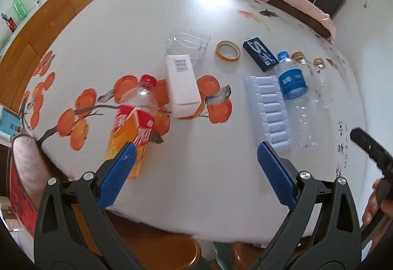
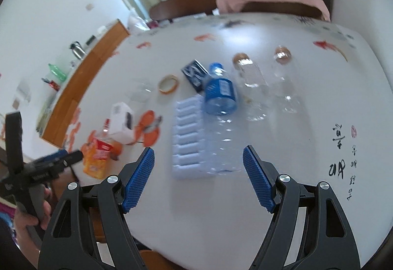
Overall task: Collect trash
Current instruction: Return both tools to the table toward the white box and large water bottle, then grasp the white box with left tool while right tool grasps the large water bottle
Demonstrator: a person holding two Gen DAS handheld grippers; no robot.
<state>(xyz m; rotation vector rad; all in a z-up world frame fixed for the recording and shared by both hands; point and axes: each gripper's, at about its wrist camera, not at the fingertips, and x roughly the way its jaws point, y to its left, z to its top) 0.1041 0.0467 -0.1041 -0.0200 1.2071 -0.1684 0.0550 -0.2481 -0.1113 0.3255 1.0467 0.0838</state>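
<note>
Clear glossy plastic bottle (image 1: 298, 100), matt cardboard box (image 1: 181, 83), wooden sideboard (image 1: 44, 26)

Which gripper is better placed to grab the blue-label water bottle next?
Right, probably. The right gripper, jaws open, has the blue-label water bottle lying straight ahead. The left gripper is nearer the orange soda bottle.

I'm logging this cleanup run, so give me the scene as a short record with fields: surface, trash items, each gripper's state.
surface: round table with printed cloth
bottles: orange soda bottle, blue-label water bottle, two clear gold-capped bottles, all lying down
boxes: white box, dark blue box
other: tape roll, clear container, plastic tray
left gripper: open, empty
right gripper: open, empty
</note>
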